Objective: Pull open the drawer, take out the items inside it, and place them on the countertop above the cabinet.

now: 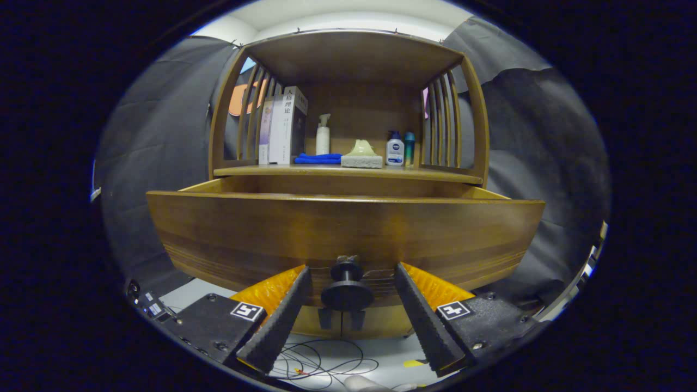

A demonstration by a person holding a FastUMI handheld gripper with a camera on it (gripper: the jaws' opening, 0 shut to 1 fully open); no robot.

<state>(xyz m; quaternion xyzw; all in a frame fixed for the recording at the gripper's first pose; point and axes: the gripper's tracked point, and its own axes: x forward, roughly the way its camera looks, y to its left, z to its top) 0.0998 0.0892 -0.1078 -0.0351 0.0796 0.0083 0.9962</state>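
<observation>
The wooden drawer [343, 228] stands pulled out from the cabinet, its front panel close ahead of me. A black knob [347, 288] juts from the panel's lower middle. My gripper [351, 272] is open, one finger on each side of the knob with a gap on both sides and neither pad touching it. The drawer's inside is hidden behind its front panel. Above it runs the countertop [348, 172], which carries books [283, 130], a white pump bottle [323, 136], a blue folded cloth [318, 158], a tissue box [362, 157] and two small bottles [400, 148].
Slatted wooden sides [444, 120] and a top board [354, 51] enclose the countertop space. Loose cables [321, 362] lie on the pale floor under the drawer. Black cloth hangs on both sides of the cabinet.
</observation>
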